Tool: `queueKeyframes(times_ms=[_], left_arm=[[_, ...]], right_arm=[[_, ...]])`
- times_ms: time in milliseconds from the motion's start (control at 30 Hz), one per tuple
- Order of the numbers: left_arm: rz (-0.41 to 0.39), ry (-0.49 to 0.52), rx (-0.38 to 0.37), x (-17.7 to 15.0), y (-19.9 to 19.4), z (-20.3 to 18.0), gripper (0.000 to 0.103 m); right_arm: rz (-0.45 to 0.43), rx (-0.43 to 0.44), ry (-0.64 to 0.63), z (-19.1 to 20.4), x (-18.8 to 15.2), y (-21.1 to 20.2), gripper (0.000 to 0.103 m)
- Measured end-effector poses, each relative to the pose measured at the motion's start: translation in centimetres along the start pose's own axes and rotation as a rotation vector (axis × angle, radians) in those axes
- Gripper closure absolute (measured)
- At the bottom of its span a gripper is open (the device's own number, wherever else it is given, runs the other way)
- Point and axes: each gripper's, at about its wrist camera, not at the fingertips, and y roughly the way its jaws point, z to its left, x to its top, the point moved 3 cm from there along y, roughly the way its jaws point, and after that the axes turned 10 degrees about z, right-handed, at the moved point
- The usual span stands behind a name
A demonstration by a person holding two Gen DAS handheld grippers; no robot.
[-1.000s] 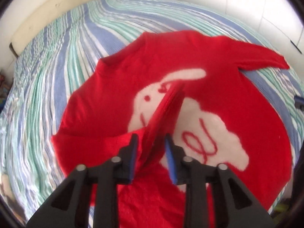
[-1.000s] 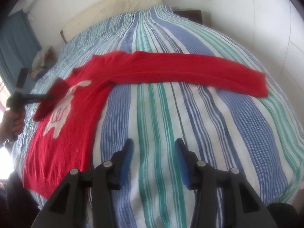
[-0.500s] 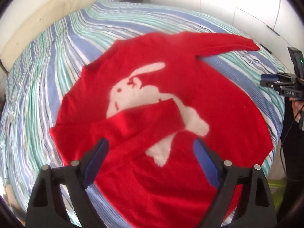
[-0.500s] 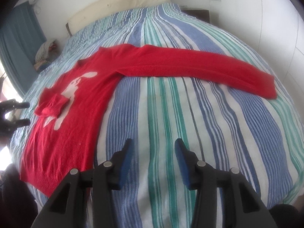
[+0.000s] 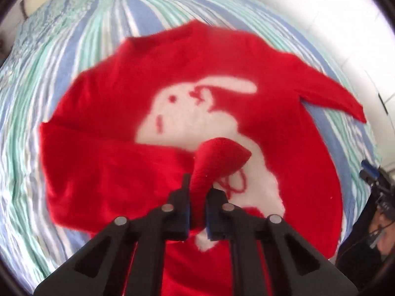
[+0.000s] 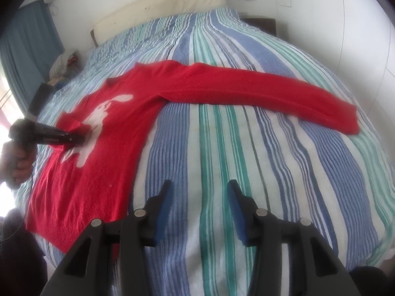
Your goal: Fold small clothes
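Left wrist view: our left gripper (image 5: 197,206) is closing, clamped on the red sweater's (image 5: 111,172) folded sleeve cuff (image 5: 217,157). Right gripper (image 6: 198,212) hangs apart over the striped bed (image 6: 246,148), holding nothing.

Striped bed (image 6: 246,148), white walls (image 6: 321,12)

right tongs (image 6: 199,206): parted, empty | red sweater (image 6: 98,148): flat on striped bedspread (image 6: 246,148) | left tongs (image 6: 81,138): pinching folded sleeve
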Motion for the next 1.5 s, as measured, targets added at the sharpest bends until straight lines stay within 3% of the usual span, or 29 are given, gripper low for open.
queueKeyframes(times_ms=[100,200,333,400,500,833,1000,1167,1267,1333,1367,1400,1500], left_arm=[[-0.131,-0.258,-0.013,-1.9,-6.7,8.9,0.095],[-0.205,-0.534,0.108,-5.4,-10.5,19.4,0.095],[-0.173,-0.820,0.248,-11.2,-10.1,29.2,0.095],[-0.148,-0.904,0.300,-13.6,-8.8,31.5,0.096],[-0.112,-0.982,0.308,-16.4,-6.8,33.3,0.096],[-0.013,-1.003,0.370,-18.3,-3.1,33.7,0.097],[-0.009,-1.040,0.344,-19.1,-1.9,34.9,0.097],[0.002,-1.002,0.383,-18.9,-1.2,35.0,0.096],[-0.003,-0.977,0.383,-18.8,-1.7,34.7,0.089],[0.005,-0.962,0.379,-18.8,-2.6,33.6,0.068],[0.011,-0.958,0.371,-19.1,-3.2,33.2,0.043],[0.008,-0.953,0.364,-19.6,-4.1,32.6,0.034],[-0.040,-0.880,0.289,-21.2,-7.1,29.4,0.034]], right_arm=[[-0.011,0.006,0.013,-0.3,0.1,-0.3,0.058],[-0.020,0.008,0.021,-0.4,0.1,-0.5,0.058],[-0.014,-0.004,0.015,-0.1,0.1,-0.2,0.058],[-0.005,-0.014,0.007,0.1,0.1,0.0,0.058],[0.005,-0.027,-0.011,0.5,0.0,0.4,0.058],[0.052,-0.057,-0.033,0.9,-0.6,1.9,0.058],[0.059,-0.066,-0.024,0.6,-0.7,2.0,0.058],[0.066,-0.074,-0.016,0.4,-0.7,2.1,0.058],[0.064,-0.083,-0.022,0.5,-0.7,2.1,0.058],[0.059,-0.090,-0.025,0.5,-0.6,2.0,0.058],[0.057,-0.090,-0.022,0.5,-0.6,1.9,0.053],[0.052,-0.088,-0.016,0.4,-0.6,1.7,0.046],[0.042,-0.065,0.021,-0.4,-0.2,0.5,0.043]])
